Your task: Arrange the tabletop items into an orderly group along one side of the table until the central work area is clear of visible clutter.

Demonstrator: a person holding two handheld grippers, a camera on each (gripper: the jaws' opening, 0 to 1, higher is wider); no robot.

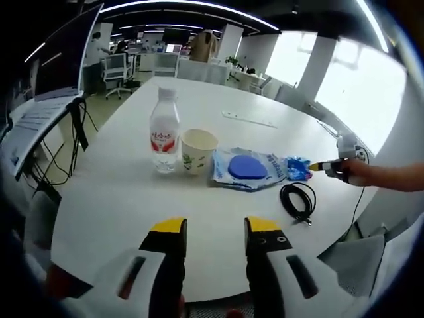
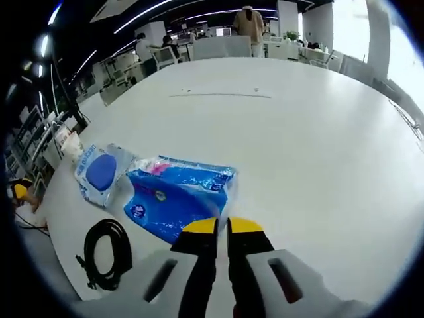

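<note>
One water bottle (image 1: 164,131) beside paper cup (image 1: 198,150), left jaws spread, right jaws pinching blue packet (image 2: 177,195).

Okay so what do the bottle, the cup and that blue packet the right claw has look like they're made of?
The bottle looks like clear glossy plastic: you see through it, with a white cap and red label. The cup looks like matte paper, cream with a small printed design. The blue packet seems thin shiny plastic film, wrinkled and catching glare; the right claw appears shut on its edge.
</note>
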